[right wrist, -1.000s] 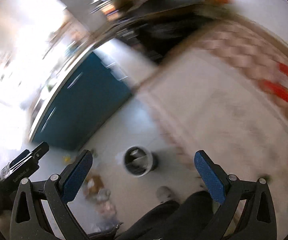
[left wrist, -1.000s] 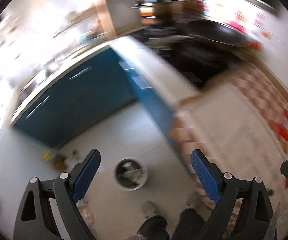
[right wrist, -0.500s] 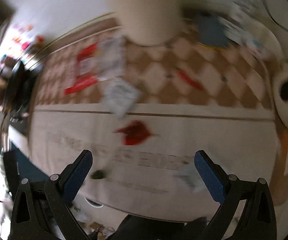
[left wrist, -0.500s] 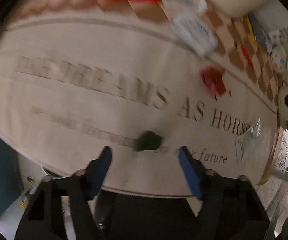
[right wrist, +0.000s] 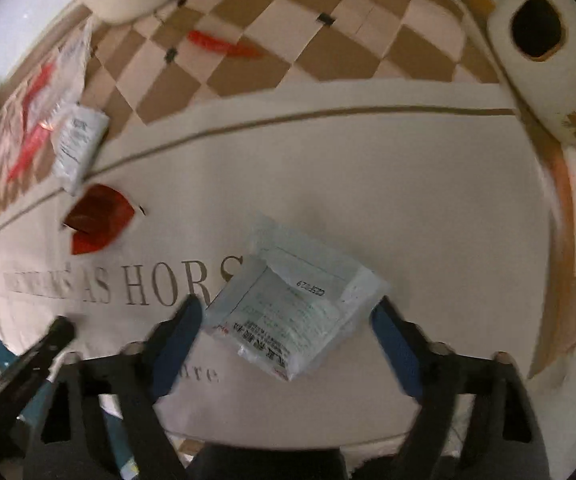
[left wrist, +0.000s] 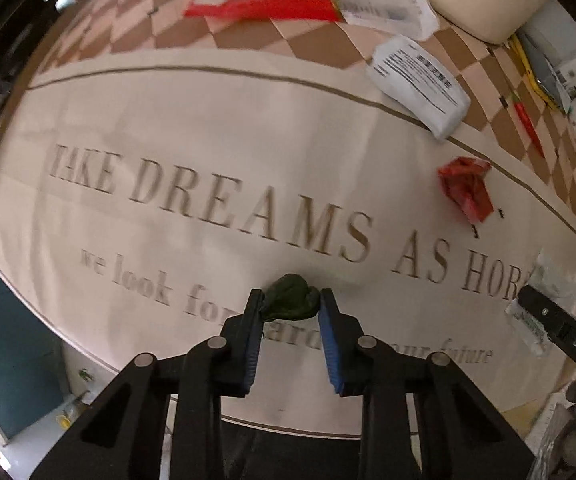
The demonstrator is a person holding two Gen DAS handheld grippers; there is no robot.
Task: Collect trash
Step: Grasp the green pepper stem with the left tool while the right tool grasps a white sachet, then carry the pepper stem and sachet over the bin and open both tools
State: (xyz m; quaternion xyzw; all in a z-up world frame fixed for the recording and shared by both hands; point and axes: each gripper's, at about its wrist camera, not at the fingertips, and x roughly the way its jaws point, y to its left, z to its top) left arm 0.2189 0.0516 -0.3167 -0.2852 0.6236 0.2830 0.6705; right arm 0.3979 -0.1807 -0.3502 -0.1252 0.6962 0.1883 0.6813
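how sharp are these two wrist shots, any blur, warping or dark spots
Left wrist view: centre fairly crisp, the mat lettering readable, the red wrapper slightly soft; fisheye bends the mat and blackens the corners. Right wrist view: motion-smeared overall, worst on the lettering at left; the white packet print stays partly legible.

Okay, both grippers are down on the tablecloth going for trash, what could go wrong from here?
1. The left hand-held gripper, whose jaws have just been closing, pinches the dark green wad only at its fingertips; it could slip out on lifting.
2. The right hand-held gripper, also just closing, straddles the flat white packet, which lies flush on the tablecloth; the pads may catch cloth or slide over it.
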